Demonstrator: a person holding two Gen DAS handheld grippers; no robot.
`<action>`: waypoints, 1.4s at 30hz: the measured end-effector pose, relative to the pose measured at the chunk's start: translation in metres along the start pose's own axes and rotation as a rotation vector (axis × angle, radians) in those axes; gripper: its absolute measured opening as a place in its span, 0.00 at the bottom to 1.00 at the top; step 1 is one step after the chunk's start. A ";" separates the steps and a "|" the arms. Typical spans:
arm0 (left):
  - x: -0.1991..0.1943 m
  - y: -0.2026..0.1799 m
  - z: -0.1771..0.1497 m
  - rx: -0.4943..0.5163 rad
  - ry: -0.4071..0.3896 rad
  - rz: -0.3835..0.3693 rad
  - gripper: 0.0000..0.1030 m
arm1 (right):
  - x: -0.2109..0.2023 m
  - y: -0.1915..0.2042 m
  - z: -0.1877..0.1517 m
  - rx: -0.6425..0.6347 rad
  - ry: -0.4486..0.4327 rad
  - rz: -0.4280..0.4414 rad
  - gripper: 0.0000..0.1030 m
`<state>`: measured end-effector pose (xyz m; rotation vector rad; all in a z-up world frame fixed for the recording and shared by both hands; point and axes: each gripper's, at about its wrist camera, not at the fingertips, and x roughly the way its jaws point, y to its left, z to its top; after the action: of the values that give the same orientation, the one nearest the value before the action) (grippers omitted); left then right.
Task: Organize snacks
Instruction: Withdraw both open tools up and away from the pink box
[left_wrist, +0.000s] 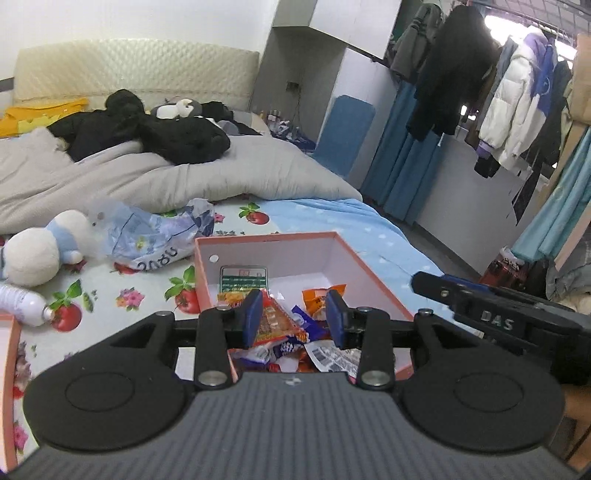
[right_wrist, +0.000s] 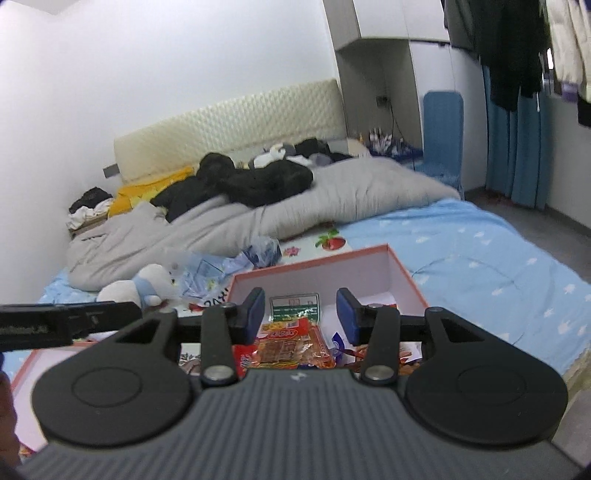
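Observation:
A pink box with white inner walls (left_wrist: 332, 254) lies open on the bed. It holds several snack packets: a green-and-white one (left_wrist: 243, 280) at the back, an orange one (left_wrist: 317, 299), and a red-orange one (left_wrist: 275, 325) on a heap at the front. My left gripper (left_wrist: 293, 312) hovers above that heap, open, with nothing between its blue pads. In the right wrist view the same box (right_wrist: 391, 273) shows the green packet (right_wrist: 294, 308) and the red-orange packet (right_wrist: 291, 347). My right gripper (right_wrist: 300, 313) hangs over them, open and holding nothing.
A white plush toy (left_wrist: 40, 251), a crumpled plastic bag (left_wrist: 159, 236) and a white bottle (left_wrist: 22, 301) lie left of the box. A grey duvet (left_wrist: 147, 177) with dark clothes is behind. Another pink tray edge (right_wrist: 33, 362) sits at the left. Clothes hang on a rack (left_wrist: 480, 92) to the right.

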<state>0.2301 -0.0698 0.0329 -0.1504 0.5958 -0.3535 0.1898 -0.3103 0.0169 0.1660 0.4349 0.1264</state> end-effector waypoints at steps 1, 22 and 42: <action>-0.009 -0.003 -0.002 0.002 -0.012 -0.001 0.41 | -0.008 0.003 -0.002 -0.010 -0.008 0.002 0.44; -0.086 -0.026 -0.070 0.030 -0.018 0.023 0.44 | -0.081 0.014 -0.059 -0.009 0.005 -0.037 0.45; -0.092 -0.020 -0.105 0.023 0.000 0.078 0.91 | -0.101 0.005 -0.082 0.006 0.006 -0.053 0.95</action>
<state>0.0935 -0.0585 -0.0003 -0.1043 0.5955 -0.2845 0.0633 -0.3107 -0.0137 0.1605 0.4454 0.0739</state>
